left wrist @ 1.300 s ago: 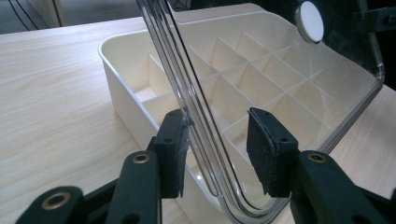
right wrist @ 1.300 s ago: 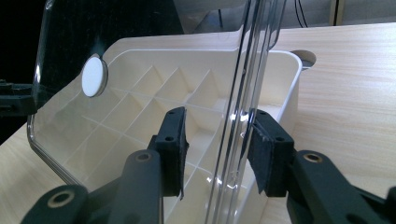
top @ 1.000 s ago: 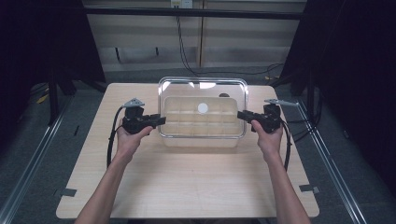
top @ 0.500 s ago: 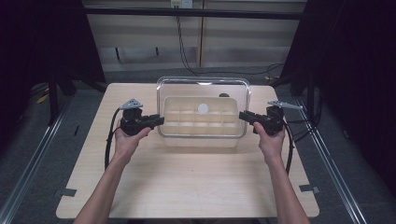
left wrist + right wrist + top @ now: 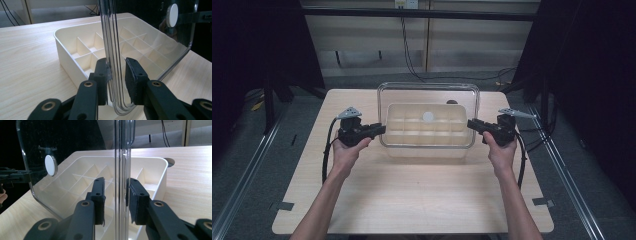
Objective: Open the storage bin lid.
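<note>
Your fingers (image 5: 136, 77) pinch the clear lid (image 5: 428, 90) by its two short edges, left gripper (image 5: 379, 129) and right gripper (image 5: 472, 123), holding it above the tray (image 5: 422, 150), so next carry it level and clear.

Looking down from above onto the tray (image 5: 424, 131); riding close at its opposite ends, facing inward, sharing it.
</note>
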{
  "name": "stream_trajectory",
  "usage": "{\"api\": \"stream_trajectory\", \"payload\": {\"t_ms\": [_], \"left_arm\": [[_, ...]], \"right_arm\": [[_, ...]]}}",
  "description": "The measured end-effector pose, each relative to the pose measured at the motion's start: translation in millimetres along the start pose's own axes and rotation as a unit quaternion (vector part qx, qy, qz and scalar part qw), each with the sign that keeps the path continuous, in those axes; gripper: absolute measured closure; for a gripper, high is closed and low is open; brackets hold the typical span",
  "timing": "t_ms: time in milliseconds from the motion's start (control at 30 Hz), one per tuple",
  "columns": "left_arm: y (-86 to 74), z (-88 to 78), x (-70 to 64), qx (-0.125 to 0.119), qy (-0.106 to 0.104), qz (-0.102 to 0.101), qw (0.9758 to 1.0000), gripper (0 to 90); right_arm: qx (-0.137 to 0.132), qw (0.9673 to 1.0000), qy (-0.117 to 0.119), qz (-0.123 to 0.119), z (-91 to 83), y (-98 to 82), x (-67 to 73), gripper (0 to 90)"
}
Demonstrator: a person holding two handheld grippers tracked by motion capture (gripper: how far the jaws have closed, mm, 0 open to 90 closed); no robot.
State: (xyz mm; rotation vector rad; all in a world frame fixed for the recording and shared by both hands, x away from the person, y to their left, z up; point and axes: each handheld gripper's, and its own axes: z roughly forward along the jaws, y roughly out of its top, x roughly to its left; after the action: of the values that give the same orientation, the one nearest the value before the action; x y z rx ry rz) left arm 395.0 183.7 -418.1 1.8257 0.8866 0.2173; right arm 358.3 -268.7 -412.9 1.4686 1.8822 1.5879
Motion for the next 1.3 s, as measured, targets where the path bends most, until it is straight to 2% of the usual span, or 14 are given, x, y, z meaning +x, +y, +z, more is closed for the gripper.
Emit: {"api": "stream_trajectory", "payload": {"t_ms": [267,667,1000,1300], "left_arm": [[2.2,-9.6,-5.7,-0.004,0.001,0.010,0.9999,72.5],[2.4,-14.0,-11.1,0.000,0.004,0.018,0.9998,71.6],[5.2,-19.0,-12.7,-0.008,0.002,0.014,0.9999,73.0],[7.3,-22.2,-14.9,-0.013,-0.001,0.018,0.9998,73.5]], "right_arm": [[-0.006,0.9999,0.010,0.001,-3.9,2.3,2.2,69.9],[-0.010,0.9998,0.016,-0.004,-8.7,6.5,6.0,70.2],[-0.015,0.9997,0.018,-0.009,-12.5,8.5,9.9,70.3],[-0.020,0.9995,0.021,-0.012,-16.2,10.9,11.7,70.4]]}}
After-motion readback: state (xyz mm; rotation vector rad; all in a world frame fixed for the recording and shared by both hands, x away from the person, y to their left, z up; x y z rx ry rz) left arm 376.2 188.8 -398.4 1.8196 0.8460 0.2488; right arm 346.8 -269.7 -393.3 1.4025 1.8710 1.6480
